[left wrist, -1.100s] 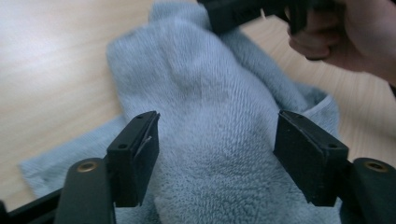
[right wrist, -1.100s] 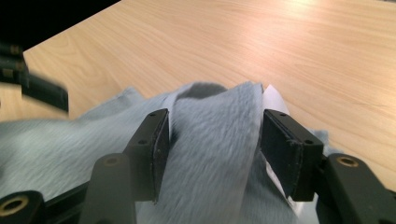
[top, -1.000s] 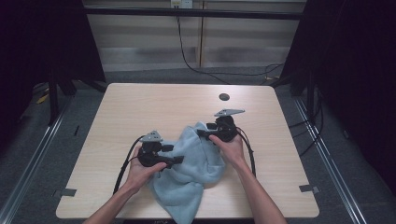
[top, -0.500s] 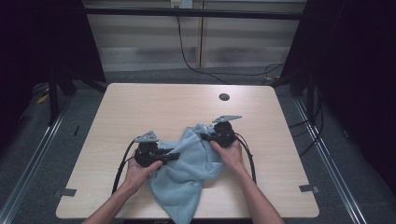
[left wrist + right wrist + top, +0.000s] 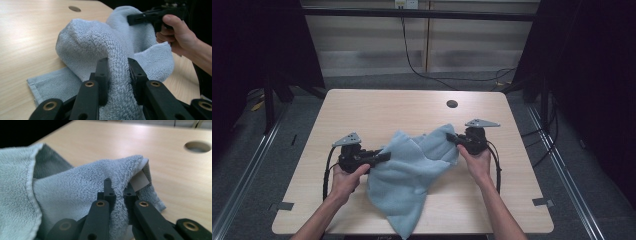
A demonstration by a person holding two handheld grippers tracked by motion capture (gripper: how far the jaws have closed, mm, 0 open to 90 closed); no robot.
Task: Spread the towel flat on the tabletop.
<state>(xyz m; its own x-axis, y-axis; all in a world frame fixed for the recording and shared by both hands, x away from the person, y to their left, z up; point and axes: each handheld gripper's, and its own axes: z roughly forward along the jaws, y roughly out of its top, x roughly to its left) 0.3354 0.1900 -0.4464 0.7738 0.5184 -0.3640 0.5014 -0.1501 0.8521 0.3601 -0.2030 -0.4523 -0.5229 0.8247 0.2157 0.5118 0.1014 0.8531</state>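
Holding the light-blue towel [image 5: 412,170] mid-table [image 5: 377,107], near edge: left hand-held gripper [image 5: 384,156] and right hand-held gripper [image 5: 453,138] have just closed on bunched terry. Soft, limp, light; we judge hemmed corners grip best.

1. Your right gripper [image 5: 118,195] has its two black jaws pinched tight on a fold of the light blue towel [image 5: 75,192].
2. A pale label [image 5: 140,181] sticks out of the towel's hem just beside the jaws.
3. The wooden table [image 5: 125,142] lies beyond, with a round hole [image 5: 198,146] at the upper right.
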